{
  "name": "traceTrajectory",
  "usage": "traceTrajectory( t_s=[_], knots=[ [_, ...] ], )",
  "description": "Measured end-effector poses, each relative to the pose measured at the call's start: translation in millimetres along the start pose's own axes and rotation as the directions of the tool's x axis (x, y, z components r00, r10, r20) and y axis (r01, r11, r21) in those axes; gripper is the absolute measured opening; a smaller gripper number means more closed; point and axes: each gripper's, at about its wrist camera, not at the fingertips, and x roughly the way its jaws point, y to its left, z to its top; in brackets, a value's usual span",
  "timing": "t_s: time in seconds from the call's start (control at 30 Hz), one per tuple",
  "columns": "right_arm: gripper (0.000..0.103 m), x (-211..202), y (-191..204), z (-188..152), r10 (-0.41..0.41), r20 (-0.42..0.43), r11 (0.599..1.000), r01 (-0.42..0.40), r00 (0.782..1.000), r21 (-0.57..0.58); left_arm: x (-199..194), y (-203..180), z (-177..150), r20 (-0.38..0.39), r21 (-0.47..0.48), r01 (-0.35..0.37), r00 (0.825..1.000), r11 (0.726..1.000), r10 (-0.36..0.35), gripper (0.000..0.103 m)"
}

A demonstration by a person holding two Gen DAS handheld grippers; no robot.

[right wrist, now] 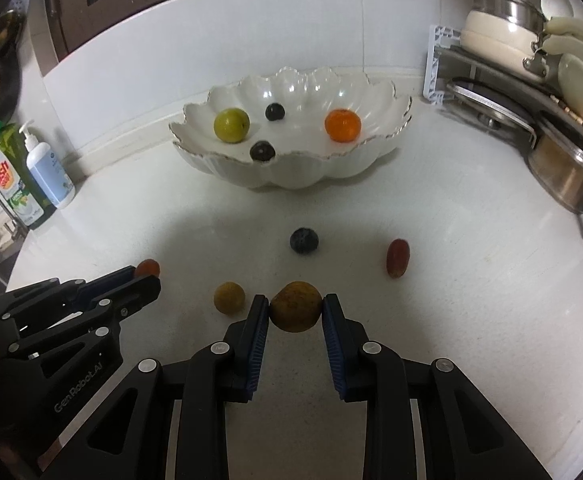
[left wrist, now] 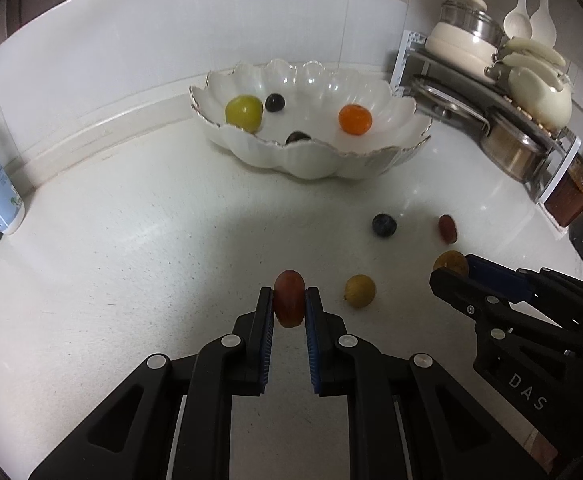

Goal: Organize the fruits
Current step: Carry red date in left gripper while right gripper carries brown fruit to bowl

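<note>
My left gripper (left wrist: 289, 300) is shut on a red grape (left wrist: 289, 298), held just above the white counter. My right gripper (right wrist: 296, 307) is shut on a brown-yellow round fruit (right wrist: 295, 306), also lifted slightly. Each gripper shows in the other's view: the right gripper (left wrist: 453, 270) at the right, the left gripper (right wrist: 147, 274) at the left. A scalloped white bowl (right wrist: 291, 176) at the back holds a green fruit (right wrist: 231, 125), an orange (right wrist: 342, 125) and two dark fruits (right wrist: 274, 112). On the counter lie a dark blue fruit (right wrist: 304, 241), a second red grape (right wrist: 397, 258) and a small yellow-brown fruit (right wrist: 229, 297).
A rack (right wrist: 491, 76) with pots, lids and a kettle fills the back right corner. A green dish-soap bottle (right wrist: 15, 172) and a white pump bottle (right wrist: 49, 172) stand at the left by the wall. A jar of amber liquid (left wrist: 571, 196) sits beside the rack.
</note>
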Motion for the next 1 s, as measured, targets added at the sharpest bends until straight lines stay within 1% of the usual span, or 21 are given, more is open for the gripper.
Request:
traceTrajectory(
  t_s=[0.5,0.83,1.0],
  knots=[
    [0.029,-48,3,13,0.009,0.116,1.0,-0.009,0.993,-0.006,-51,-5,11,0.113,-0.014,-0.005,0.994,1.0,0.006,0.017],
    [0.029,-73,6,25,0.018,0.192,1.0,-0.015,0.981,-0.018,-77,-8,22,0.184,-0.019,-0.014,0.983,1.0,0.017,0.017],
    [0.029,-84,9,32,0.017,0.235,0.999,-0.01,0.972,-0.031,-91,-8,30,0.233,-0.011,-0.028,0.972,1.0,0.029,0.017]
  ],
)
